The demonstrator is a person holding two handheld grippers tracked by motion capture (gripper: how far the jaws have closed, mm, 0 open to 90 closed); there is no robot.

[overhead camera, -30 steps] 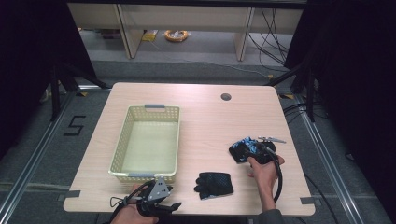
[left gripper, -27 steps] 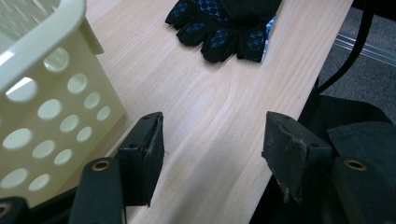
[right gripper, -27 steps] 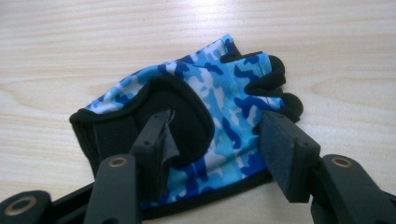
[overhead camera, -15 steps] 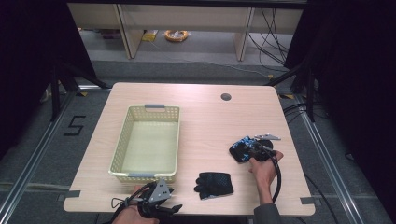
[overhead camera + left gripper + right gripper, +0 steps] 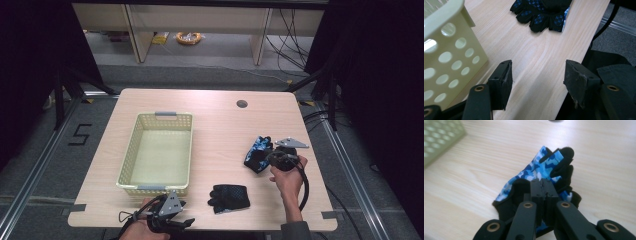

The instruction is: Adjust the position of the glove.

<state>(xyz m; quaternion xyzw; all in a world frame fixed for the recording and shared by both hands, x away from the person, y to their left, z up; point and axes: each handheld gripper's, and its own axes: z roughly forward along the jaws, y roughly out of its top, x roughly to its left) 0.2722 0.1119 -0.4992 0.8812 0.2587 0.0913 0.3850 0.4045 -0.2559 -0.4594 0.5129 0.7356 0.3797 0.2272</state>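
The right gripper (image 5: 544,182) was clamped, jaws together, apparently on the cuff of the blue glove (image 5: 534,173), which lay on the table (image 5: 210,107) right of the basket (image 5: 157,152). The left gripper (image 5: 537,80) hung open at the near edge — the black glove (image 5: 229,197) just beyond it.

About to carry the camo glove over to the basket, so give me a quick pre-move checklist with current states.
1. Right gripper shut on the blue camo glove: ok.
2. Glove lifted off the table: cannot tell.
3. Basket free of items inside: ok.
4. Path from glove to basket free of obstacles: ok.
5. Left gripper open, holding nothing, parked at the near edge beside the basket: ok.
6. Black glove lies apart, near the front edge: ok.
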